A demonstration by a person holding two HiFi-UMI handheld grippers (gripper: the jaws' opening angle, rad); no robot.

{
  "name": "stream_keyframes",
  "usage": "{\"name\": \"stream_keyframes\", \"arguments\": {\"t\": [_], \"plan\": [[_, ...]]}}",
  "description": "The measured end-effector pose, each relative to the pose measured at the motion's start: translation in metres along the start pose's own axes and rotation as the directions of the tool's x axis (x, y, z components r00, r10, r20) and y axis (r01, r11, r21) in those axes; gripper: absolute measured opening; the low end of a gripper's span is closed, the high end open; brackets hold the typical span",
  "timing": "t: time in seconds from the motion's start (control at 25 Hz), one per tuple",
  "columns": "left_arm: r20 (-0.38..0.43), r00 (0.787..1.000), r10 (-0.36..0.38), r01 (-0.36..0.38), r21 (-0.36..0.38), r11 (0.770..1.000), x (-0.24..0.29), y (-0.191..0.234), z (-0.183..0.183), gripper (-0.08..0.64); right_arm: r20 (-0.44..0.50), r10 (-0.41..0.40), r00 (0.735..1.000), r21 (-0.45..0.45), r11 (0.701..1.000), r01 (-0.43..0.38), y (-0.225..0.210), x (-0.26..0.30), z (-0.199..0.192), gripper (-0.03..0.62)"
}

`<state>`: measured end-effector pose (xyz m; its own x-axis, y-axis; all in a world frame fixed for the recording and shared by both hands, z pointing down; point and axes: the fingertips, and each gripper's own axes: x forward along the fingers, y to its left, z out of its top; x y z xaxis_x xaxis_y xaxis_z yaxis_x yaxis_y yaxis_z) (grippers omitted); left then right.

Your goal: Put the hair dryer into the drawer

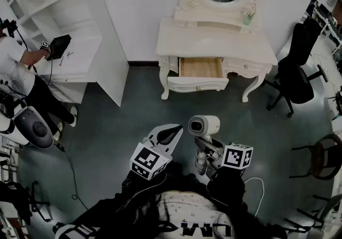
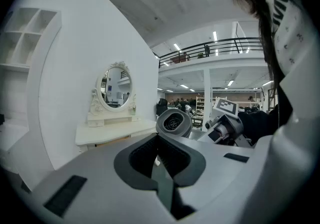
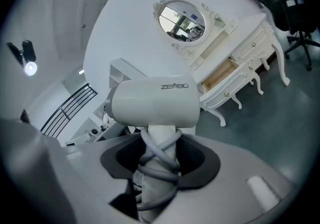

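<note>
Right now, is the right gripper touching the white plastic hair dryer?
Touching. The right gripper view shows the right gripper clamping the white plastic hair dryer by its cord-wrapped handle.

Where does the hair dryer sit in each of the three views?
Head view: hair dryer at lower centre, below the dressing table.
Left gripper view: centre, round end towards the camera.
Right gripper view: middle, large, brand print visible.
Shared landmark: the dressing table.

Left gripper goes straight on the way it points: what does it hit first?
Likely the hair dryer, just ahead of the left gripper; depth is unclear, so it may slip past.
</note>
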<state>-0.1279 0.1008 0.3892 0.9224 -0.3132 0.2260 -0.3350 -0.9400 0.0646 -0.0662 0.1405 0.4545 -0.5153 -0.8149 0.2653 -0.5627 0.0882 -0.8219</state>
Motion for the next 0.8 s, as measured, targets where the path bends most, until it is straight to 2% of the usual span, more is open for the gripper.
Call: {"name": "stream_keyframes", "arguments": {"t": [0.8], "plan": [[-0.003,0.999,-0.040,0.040,-0.019,0.999,-0.006,0.061,-0.014,0.000,0.021,-0.033,0.999,0.030,0.999,0.032,0.005,0.050,0.000,0.196]]}}
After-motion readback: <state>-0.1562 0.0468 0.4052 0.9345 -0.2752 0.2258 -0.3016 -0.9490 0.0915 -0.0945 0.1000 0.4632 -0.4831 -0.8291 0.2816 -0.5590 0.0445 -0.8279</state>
